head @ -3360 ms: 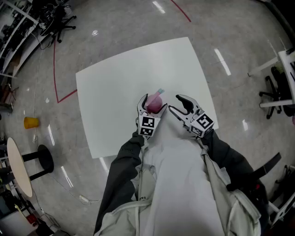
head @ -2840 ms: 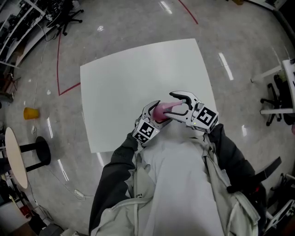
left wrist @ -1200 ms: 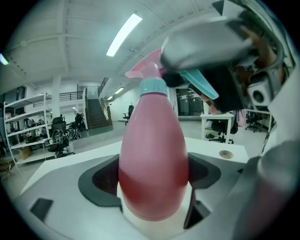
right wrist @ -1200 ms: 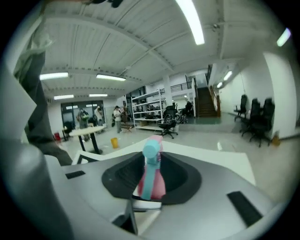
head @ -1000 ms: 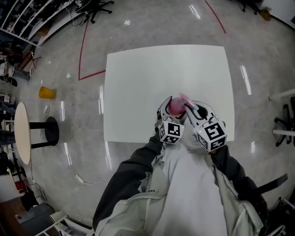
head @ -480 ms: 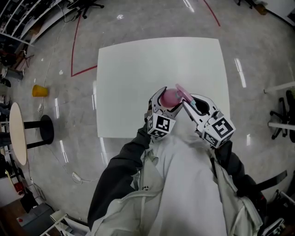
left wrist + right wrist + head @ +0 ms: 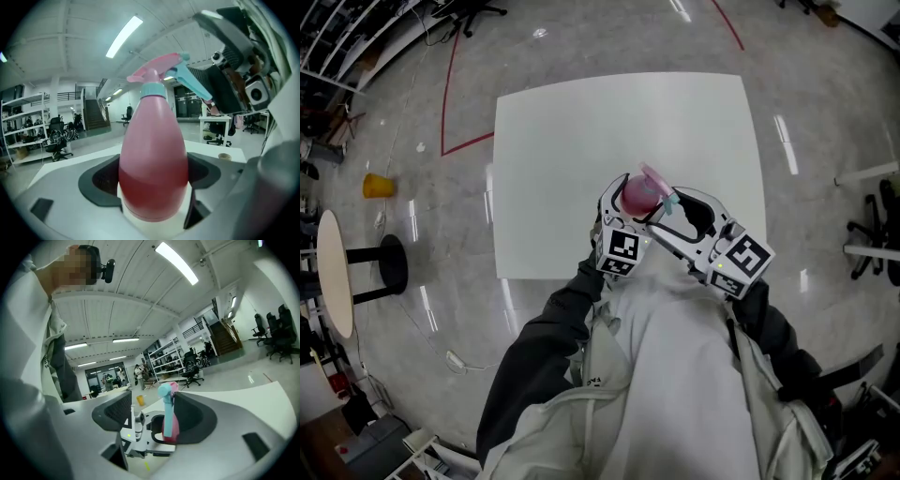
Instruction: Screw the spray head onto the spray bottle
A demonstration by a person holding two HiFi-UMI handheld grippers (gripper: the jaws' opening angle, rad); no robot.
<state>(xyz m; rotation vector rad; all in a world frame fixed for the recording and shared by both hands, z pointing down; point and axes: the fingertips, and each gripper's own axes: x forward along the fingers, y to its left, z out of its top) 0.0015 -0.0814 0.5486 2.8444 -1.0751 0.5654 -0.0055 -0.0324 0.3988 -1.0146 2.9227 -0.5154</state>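
A pink spray bottle (image 7: 634,195) (image 7: 152,159) (image 7: 170,428) is held above the white table (image 7: 581,131), with my left gripper (image 7: 628,201) (image 7: 152,177) shut on its lower body. The pink and teal spray head (image 7: 656,182) (image 7: 159,75) (image 7: 165,392) sits on the bottle's neck with its teal trigger sticking out. My right gripper (image 7: 664,212) (image 7: 154,416) reaches in from the right, jaws opening on either side of the head. The trigger lies close to one pad, and neither pad presses on it.
The table's near edge (image 7: 544,274) runs just below the grippers. On the floor to the left are a yellow cup (image 7: 375,185), a black stool (image 7: 394,263) and a round tabletop (image 7: 333,286). Red tape (image 7: 455,89) marks the floor, and an office chair (image 7: 874,234) stands at the right.
The right gripper's jaws, pinched on the spray head in the earlier frames, have spread apart and let go of it. The left gripper still holds the bottle in nearly the same place.
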